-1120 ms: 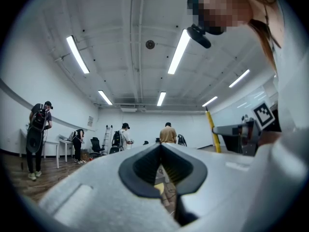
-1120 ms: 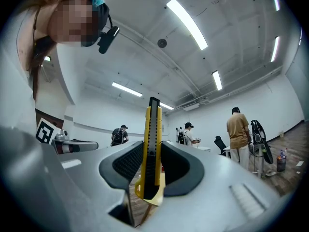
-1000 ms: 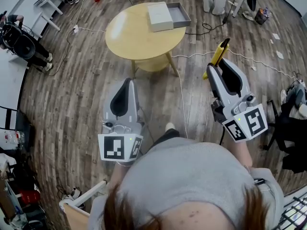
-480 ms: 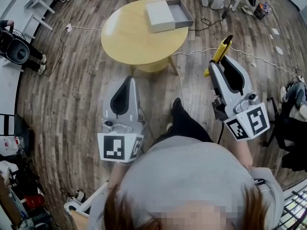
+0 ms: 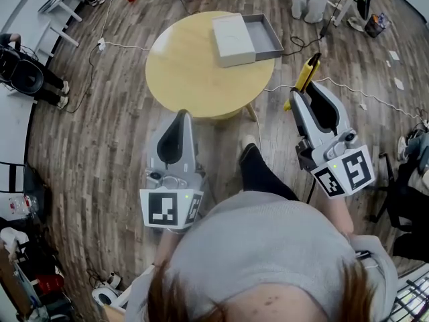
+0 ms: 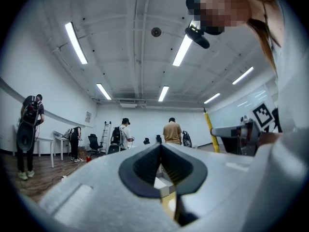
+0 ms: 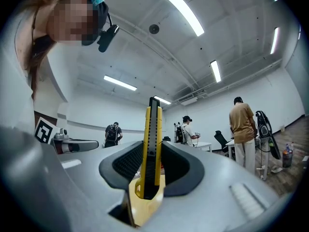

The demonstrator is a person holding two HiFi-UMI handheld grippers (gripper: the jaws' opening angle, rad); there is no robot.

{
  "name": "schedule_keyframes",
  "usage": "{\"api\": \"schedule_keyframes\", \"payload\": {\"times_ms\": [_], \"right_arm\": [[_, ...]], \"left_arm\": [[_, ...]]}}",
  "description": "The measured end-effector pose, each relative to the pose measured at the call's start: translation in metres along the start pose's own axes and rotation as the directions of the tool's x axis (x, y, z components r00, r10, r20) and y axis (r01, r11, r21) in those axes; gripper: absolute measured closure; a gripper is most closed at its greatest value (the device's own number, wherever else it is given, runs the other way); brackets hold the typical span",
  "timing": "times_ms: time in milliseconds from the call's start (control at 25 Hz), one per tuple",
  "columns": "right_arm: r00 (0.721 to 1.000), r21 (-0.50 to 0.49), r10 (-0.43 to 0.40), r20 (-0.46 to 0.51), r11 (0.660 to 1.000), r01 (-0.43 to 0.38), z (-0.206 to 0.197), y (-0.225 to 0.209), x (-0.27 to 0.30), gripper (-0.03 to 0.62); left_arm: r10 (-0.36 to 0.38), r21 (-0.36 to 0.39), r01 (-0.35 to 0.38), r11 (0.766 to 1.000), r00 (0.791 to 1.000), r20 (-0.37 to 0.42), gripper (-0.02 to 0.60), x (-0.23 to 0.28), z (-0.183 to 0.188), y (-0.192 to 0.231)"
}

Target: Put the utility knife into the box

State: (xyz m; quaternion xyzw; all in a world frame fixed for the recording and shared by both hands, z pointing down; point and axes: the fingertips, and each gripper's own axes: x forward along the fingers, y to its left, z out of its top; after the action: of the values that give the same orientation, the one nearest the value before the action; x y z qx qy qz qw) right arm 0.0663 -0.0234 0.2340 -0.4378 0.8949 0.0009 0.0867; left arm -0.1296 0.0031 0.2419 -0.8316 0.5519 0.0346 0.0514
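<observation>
The right gripper point(image 5: 307, 91) is clamped on the yellow utility knife point(image 5: 310, 69), which sticks out past the jaws and hangs over the floor just off the right side of the round wooden table point(image 5: 194, 66). The left gripper point(image 5: 181, 115), short of the table's near edge, has its jaws closed together on nothing. The open grey box point(image 5: 261, 31) lies at the table's far right. The knife is in hand; reaching over the table and releasing it into the box remains.

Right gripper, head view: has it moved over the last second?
Yes. The right gripper, clamping the utility knife, has come nearer the round table, whose edge now lies closer to the knife's tip.
</observation>
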Motion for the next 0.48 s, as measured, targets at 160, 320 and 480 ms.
{"api": "schedule_keyframes", "payload": {"times_ms": [160, 320, 480], "right_arm": [[1.0, -0.005, 0.013, -0.002, 1.0, -0.013, -0.002, -0.035, 0.038, 0.473], [1.0, -0.006, 0.028, -0.01, 1.0, -0.028, -0.005, -0.07, 0.085, 0.473], [0.999, -0.016, 0.044, -0.022, 0.999, -0.044, -0.006, -0.1, 0.125, 0.473]], "left_arm": [[0.005, -0.002, -0.005, 1.0, 1.0, 0.018, 0.58, 0.051, -0.002, 0.015], [0.002, -0.004, -0.002, 1.0, 1.0, 0.022, 0.58, 0.108, -0.006, 0.032], [0.012, 0.001, -0.012, 1.0, 0.999, 0.041, 0.58, 0.155, -0.006, 0.047]]}}
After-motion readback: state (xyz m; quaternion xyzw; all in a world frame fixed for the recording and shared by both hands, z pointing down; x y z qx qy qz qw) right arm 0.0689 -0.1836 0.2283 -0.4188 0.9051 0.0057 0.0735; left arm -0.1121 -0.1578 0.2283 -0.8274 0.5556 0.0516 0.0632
